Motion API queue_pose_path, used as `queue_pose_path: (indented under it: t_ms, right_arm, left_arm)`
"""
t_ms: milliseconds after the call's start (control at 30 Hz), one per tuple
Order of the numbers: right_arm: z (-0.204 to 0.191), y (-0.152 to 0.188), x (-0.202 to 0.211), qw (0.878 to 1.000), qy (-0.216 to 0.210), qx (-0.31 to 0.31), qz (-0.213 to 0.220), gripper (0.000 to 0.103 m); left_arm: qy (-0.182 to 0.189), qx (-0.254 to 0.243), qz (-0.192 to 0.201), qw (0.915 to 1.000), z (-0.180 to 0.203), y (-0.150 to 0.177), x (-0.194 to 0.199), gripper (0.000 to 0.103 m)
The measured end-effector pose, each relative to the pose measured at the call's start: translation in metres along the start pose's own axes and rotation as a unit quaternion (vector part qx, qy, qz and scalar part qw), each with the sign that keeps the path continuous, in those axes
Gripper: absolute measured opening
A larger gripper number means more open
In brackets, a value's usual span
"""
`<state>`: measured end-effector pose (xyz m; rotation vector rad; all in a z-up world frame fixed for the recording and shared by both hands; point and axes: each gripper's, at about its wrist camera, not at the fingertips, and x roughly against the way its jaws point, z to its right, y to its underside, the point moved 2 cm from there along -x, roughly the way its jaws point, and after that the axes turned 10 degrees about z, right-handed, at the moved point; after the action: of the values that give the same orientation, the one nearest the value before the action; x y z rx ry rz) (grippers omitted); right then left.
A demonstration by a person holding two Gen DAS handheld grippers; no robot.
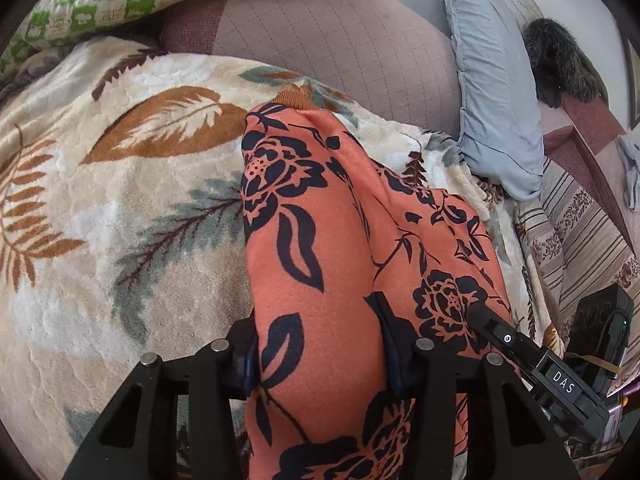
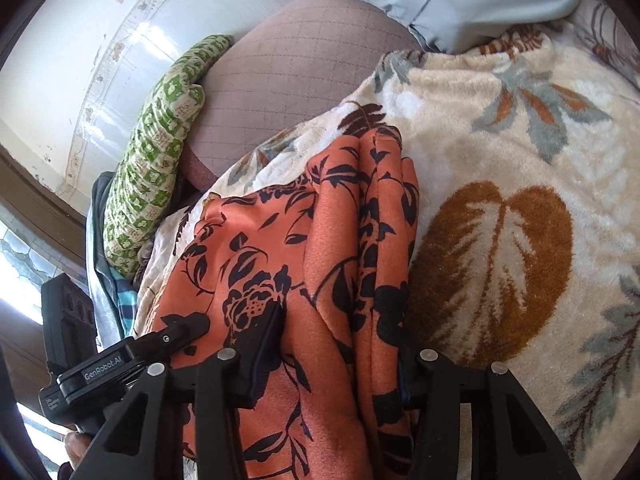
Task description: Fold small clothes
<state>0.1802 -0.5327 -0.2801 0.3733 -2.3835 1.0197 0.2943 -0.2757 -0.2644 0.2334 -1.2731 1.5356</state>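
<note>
Orange fabric printed with black flowers, a small garment [image 1: 320, 248], is lying bunched in long folds on a cream fleece blanket [image 1: 120, 208] patterned with brown and grey leaves. The left gripper [image 1: 320, 360] is clamping a thick fold of the garment between its two black fingers, the cloth filling the gap and spilling over both sides. The right gripper [image 2: 332, 372] is gripping another gathered fold of the same garment [image 2: 320, 240] in the same way, its pads pressing into the cloth. Each gripper is showing at the edge of the other's view, close beside it on the fabric. Behind the blanket a mauve quilted cushion [image 1: 336, 32], a green-and-cream patterned pillow [image 2: 156, 152] and a pale blue pillow [image 1: 492, 92] are resting.
</note>
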Motion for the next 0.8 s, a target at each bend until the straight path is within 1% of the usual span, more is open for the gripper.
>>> queue_pose_path:
  t_ms: [100,200,300,433,500,567,600,633,667,700,767,800]
  right_arm:
    - [-0.022,0.0,0.007,0.999,-0.031,0.02,0.012,0.047]
    - [-0.05,0.009,0.014,0.997,-0.063,0.045,0.02,0.047]
    - [-0.076,0.027,0.017,0.994,-0.099,0.054,0.01,0.047]
    - [-0.103,0.064,0.015,0.99,-0.123,0.06,-0.02,0.047]
    - [-0.11,0.087,0.007,0.991,-0.12,0.049,-0.044,0.047]
    - [-0.112,0.112,-0.005,0.991,-0.101,0.04,-0.077,0.048]
    - [-0.112,0.124,-0.013,0.99,-0.089,0.039,-0.099,0.05]
    - [-0.109,0.133,-0.017,0.991,-0.071,0.04,-0.106,0.051]
    - [-0.106,0.138,-0.016,0.992,-0.068,0.036,-0.1,0.057]
    - [-0.104,0.14,-0.013,0.992,-0.072,0.026,-0.099,0.058]
    - [-0.099,0.142,0.0,0.993,-0.07,0.013,-0.096,0.059]
    - [-0.098,0.142,0.01,0.994,-0.067,0.018,-0.083,0.059]
  left_arm:
    - [-0.014,-0.005,0.025,0.9996,-0.006,-0.007,0.028,0.05]
    - [-0.03,-0.012,0.049,0.9982,-0.017,-0.01,0.062,0.05]
    - [-0.052,-0.013,0.065,0.9965,-0.033,-0.002,0.095,0.05]
    - [-0.092,-0.013,0.063,0.9936,-0.061,0.019,0.121,0.051]
    - [-0.112,-0.008,0.051,0.9924,-0.078,0.032,0.123,0.052]
    - [-0.134,0.0,0.021,0.9907,-0.093,0.047,0.118,0.054]
    - [-0.148,0.001,0.007,0.9889,-0.099,0.054,0.114,0.055]
    - [-0.162,-0.002,0.002,0.9868,-0.103,0.061,0.114,0.062]
    - [-0.167,-0.011,0.012,0.9857,-0.103,0.067,0.119,0.067]
    - [-0.174,-0.026,0.025,0.9841,-0.099,0.069,0.126,0.069]
    - [-0.201,-0.072,0.045,0.976,-0.084,0.072,0.144,0.073]
    - [-0.214,-0.097,0.057,0.9703,-0.076,0.072,0.154,0.073]
